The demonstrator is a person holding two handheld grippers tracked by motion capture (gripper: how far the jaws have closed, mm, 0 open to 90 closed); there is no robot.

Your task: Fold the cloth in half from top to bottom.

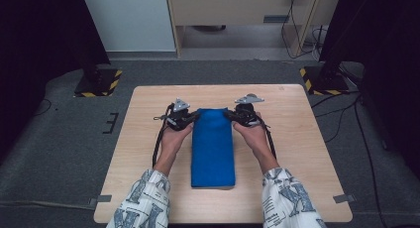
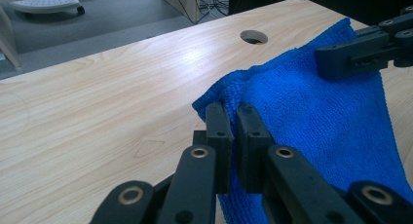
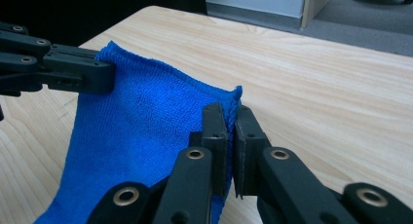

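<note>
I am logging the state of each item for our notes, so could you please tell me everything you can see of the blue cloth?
The blue cloth is a bright, terry-like towel, folded into a long narrow strip lying lengthwise down the middle of the wooden table. Its far end is lifted slightly, pinched at each far corner: the left gripper is shut on one corner, the right gripper on the other. The near end lies flat on the table.

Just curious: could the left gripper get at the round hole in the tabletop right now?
Probably not freely. The left gripper is shut on a corner of the blue cloth; bare table lies between it and the hole, but the cloth would drag along.
</note>
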